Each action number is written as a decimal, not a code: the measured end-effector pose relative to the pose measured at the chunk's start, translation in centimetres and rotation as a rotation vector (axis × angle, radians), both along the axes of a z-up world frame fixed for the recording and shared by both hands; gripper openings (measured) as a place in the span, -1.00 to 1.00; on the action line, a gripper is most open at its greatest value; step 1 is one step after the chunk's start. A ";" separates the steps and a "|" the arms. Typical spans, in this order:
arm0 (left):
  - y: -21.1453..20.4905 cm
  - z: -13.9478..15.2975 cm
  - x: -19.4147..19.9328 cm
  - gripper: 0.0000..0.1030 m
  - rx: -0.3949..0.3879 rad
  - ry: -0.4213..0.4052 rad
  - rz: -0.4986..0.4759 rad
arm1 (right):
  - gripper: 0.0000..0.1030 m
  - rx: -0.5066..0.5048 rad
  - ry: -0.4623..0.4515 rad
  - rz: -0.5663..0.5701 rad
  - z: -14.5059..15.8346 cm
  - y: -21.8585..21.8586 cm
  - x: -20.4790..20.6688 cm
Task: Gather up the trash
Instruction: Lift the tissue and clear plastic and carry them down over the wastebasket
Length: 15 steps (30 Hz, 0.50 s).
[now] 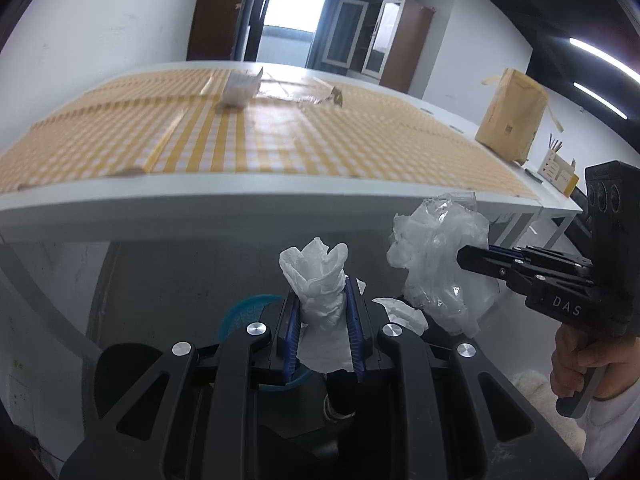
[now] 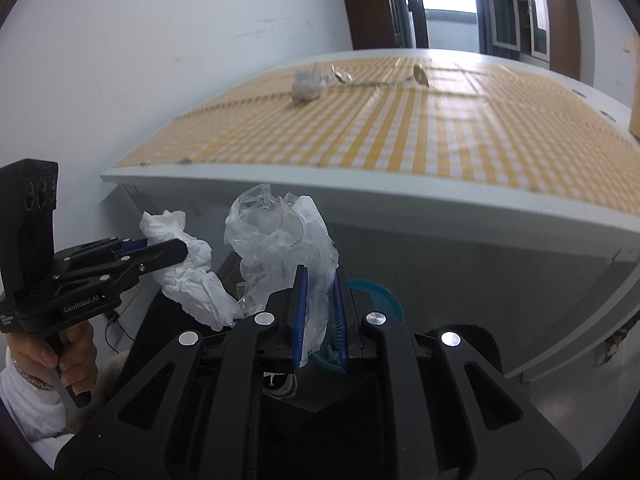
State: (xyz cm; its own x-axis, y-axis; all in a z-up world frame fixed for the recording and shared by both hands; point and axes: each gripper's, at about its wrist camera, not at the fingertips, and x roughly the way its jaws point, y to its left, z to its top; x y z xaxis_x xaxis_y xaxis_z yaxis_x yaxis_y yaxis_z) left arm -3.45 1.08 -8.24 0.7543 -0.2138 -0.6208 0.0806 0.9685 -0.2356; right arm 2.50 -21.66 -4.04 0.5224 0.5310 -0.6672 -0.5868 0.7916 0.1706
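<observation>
While we hold both tongs below the surface (image 1: 200, 196) edge, our left tongs (image 1: 322, 316) pinch a crumpled tissue (image 1: 320, 280) and our right tongs (image 2: 320, 312) clamp a clear plastic bag (image 2: 276, 240), over a blue bin (image 1: 240, 314).

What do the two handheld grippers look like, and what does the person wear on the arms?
Both the left gripper and the right gripper are matte black plastic with cut-out linkage arms, silver round bolts and blue ribbed pads. Each has a pistol-style handle and an upright black block with round lenses. White lettering marks their sides. The sleeves are white and fleecy.
</observation>
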 end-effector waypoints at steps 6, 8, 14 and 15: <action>0.6 -3.4 1.6 -0.61 -0.006 0.076 0.010 | -0.77 -0.029 0.069 0.004 -3.8 1.0 1.3; 0.8 -4.2 2.1 -0.61 -0.009 0.094 0.013 | -0.77 -0.036 0.090 0.000 -4.9 1.3 2.0; 1.6 -7.3 3.9 -0.61 -0.025 0.164 0.025 | -0.77 -0.080 0.143 0.008 -9.3 2.4 3.2; 1.8 -8.0 4.1 -0.61 -0.026 0.178 0.028 | -0.77 -0.086 0.160 0.009 -10.2 2.7 3.4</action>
